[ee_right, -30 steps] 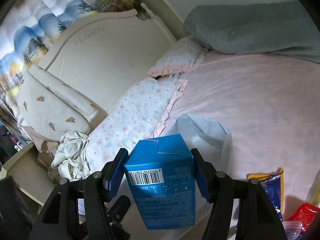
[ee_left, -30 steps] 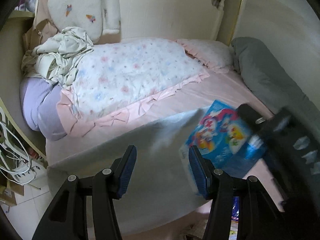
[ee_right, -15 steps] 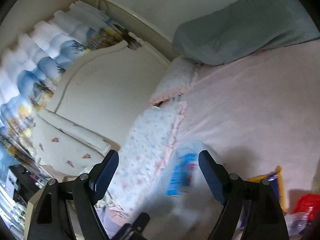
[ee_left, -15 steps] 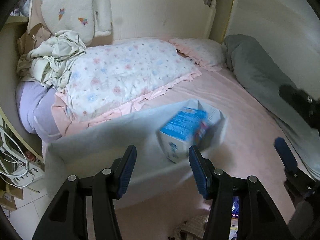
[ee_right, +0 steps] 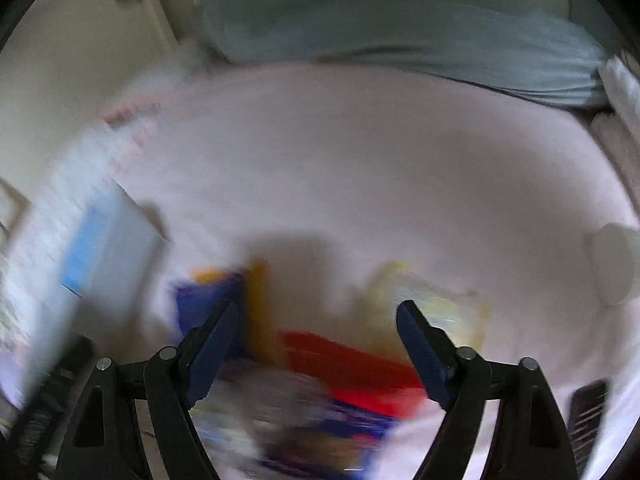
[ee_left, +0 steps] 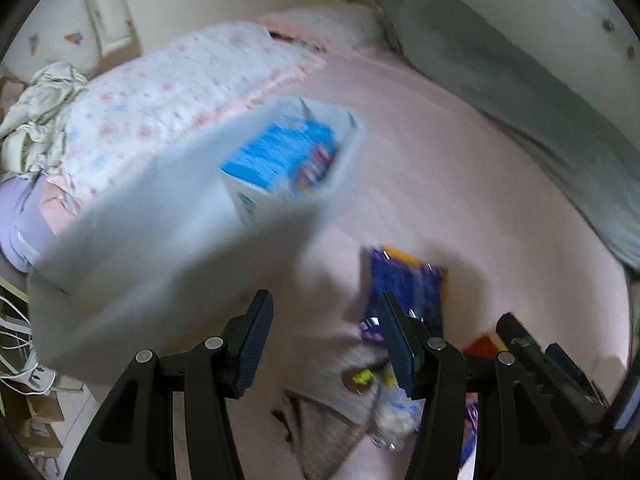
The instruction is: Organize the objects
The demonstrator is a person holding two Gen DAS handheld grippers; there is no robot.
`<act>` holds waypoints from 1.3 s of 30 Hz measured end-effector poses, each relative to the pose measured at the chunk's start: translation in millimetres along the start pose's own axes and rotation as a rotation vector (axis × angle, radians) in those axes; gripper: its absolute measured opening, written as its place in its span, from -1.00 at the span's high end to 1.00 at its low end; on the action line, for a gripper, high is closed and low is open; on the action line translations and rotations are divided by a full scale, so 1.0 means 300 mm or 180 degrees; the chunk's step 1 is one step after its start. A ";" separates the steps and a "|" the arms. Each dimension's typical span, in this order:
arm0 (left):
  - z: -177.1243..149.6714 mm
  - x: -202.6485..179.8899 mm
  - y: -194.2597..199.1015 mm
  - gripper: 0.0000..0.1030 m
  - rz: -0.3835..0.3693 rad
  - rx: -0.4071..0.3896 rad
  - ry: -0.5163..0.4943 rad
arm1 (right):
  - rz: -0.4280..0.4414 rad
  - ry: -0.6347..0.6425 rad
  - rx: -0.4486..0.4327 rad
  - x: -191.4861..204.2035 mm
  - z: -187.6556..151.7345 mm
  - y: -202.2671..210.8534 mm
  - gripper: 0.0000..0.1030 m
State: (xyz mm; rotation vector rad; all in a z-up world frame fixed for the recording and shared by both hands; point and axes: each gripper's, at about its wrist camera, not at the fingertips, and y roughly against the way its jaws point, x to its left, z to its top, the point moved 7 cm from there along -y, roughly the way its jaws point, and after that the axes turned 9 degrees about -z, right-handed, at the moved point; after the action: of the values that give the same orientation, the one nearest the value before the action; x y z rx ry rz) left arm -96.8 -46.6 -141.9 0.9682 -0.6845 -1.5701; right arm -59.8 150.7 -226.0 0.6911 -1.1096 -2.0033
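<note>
left gripper (ee_left: 326, 340) jaws apart, empty | right gripper (ee_right: 316, 344) jaws closing, nothing between | blue box (ee_left: 280, 156) inside white bag (ee_left: 160, 240)

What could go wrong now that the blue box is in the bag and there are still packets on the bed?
1. The translucent bag looks soft, with the blue box tilted inside near its mouth; it may slide out.
2. The right gripper, jaws closing on nothing, hangs over the overlapping red packet and blue packet; it may grab two.

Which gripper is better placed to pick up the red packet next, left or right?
Right, probably. The right gripper hangs empty directly over the red packet, jaws closing. The left gripper sits beside the white bag.
</note>
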 end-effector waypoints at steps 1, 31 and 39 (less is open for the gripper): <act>-0.013 -0.012 -0.006 -0.04 -0.0039 0.0062 -0.0003 | -0.0136 0.0090 -0.0042 -0.025 -0.008 -0.014 -0.46; -0.087 -0.085 -0.006 -0.04 0.0510 0.0267 -0.0489 | 0.0126 0.0204 -0.0317 -0.141 -0.196 -0.154 -1.00; -0.089 -0.098 -0.001 -0.04 0.0545 0.0255 -0.0535 | 0.0123 0.0207 -0.0317 -0.146 -0.196 -0.150 -1.00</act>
State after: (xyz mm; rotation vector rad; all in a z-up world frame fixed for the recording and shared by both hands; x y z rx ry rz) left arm -72.5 -16.1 -148.7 0.8186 -0.9296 -1.4921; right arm -6.0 174.1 -289.1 0.6736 -0.9714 -1.9749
